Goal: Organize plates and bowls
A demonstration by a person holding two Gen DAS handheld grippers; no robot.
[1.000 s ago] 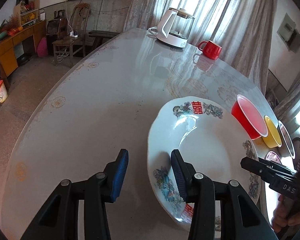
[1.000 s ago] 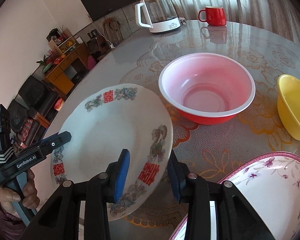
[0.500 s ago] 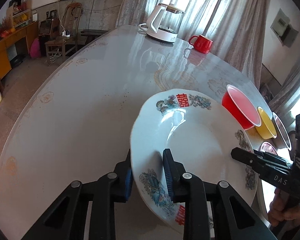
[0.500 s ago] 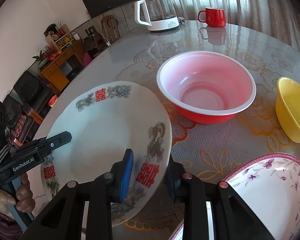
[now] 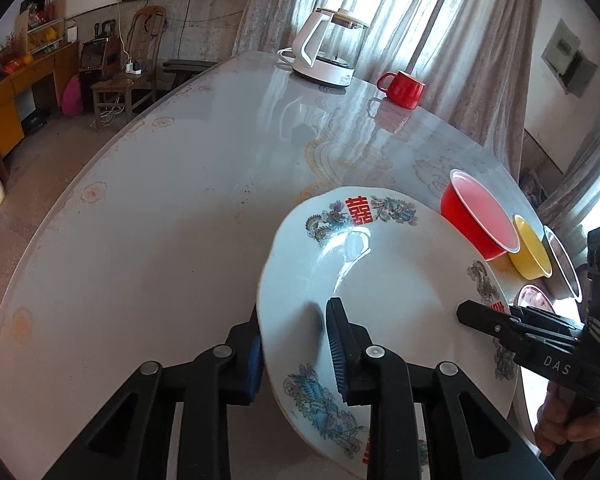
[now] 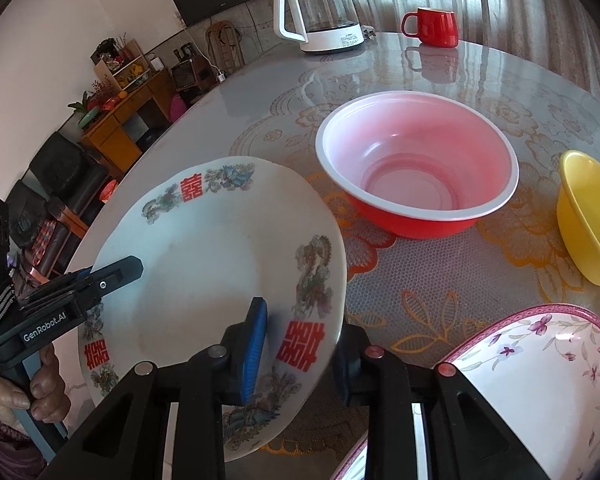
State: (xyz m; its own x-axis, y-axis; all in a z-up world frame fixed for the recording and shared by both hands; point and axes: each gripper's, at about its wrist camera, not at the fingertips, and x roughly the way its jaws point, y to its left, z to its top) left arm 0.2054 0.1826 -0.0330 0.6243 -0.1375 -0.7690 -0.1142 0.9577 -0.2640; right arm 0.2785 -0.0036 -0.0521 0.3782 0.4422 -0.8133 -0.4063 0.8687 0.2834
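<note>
A white plate (image 5: 400,280) with red characters and dragon prints is held up off the table, tilted, between both grippers. My left gripper (image 5: 296,344) is shut on its near left rim, one blue pad on top and one underneath. My right gripper (image 6: 298,348) is shut on the opposite rim beside a red character. Each gripper shows in the other's view: the left gripper (image 6: 112,276) and the right gripper (image 5: 484,318). On the table stand a red bowl (image 6: 416,168) with a white rim, a yellow bowl (image 6: 592,216) and a floral bowl (image 6: 540,380) with a pink rim.
A glass kettle (image 5: 328,52) with a white handle and a red mug (image 5: 404,88) stand at the far edge of the round glass-topped table (image 5: 160,220). A person's hand (image 6: 40,392) grips the left handle. Chairs and a wooden cabinet stand beyond the table on the left.
My left gripper's jaws closed from wide apart onto the plate's rim. The right jaws narrowed onto the other rim. The plate now tilts up more.
</note>
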